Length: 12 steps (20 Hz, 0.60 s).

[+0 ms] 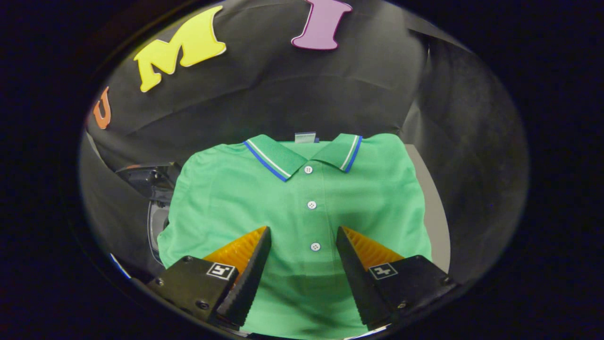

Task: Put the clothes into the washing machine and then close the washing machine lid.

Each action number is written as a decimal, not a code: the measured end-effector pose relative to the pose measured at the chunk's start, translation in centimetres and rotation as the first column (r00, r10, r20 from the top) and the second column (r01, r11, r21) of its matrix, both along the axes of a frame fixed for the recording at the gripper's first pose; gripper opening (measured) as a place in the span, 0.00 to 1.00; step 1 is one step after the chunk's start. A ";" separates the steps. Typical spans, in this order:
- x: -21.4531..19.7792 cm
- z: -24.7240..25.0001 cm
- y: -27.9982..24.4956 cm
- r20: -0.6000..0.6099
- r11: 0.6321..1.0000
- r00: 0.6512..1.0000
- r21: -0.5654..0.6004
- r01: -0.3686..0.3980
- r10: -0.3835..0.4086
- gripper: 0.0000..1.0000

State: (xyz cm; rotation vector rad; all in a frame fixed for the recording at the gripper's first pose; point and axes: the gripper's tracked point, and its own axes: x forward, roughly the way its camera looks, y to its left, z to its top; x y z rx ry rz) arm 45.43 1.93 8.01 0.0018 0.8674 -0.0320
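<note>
A folded green polo shirt [264, 198] lies flat on a pale surface, its collar with white and blue stripes turned to the far side and three white buttons running down its front. My gripper [303, 232] hovers over the shirt's lower half, open, with the button placket showing in the gap between the fingers. Nothing is held. To the left of the shirt, part of the dark washing machine [150, 189] shows, most of it hidden by the shirt and the cloth.
A strip of the pale tabletop [432, 208] shows along the shirt's right side. Black cloth walls close in behind the shirt and on both sides.
</note>
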 end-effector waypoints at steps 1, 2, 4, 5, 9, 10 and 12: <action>0.1 -0.1 0.0 0.000 1.000 1.000 -0.004 0.002 -0.002 0.85; 0.3 -0.3 -0.2 -0.004 1.000 1.000 -0.005 0.010 -0.010 0.73; 0.0 -0.1 -0.3 -0.015 1.000 1.000 -0.016 0.008 -0.008 0.50; 0.0 0.0 -0.1 -0.023 1.000 1.000 -0.022 -0.007 0.007 0.39; 0.0 0.1 0.3 0.011 1.000 1.000 -0.019 -0.013 0.014 0.08; -0.3 0.0 0.4 0.027 1.000 0.999 -0.005 -0.018 0.018 0.07; -0.3 0.1 0.6 0.064 0.998 0.998 0.057 -0.017 0.013 0.06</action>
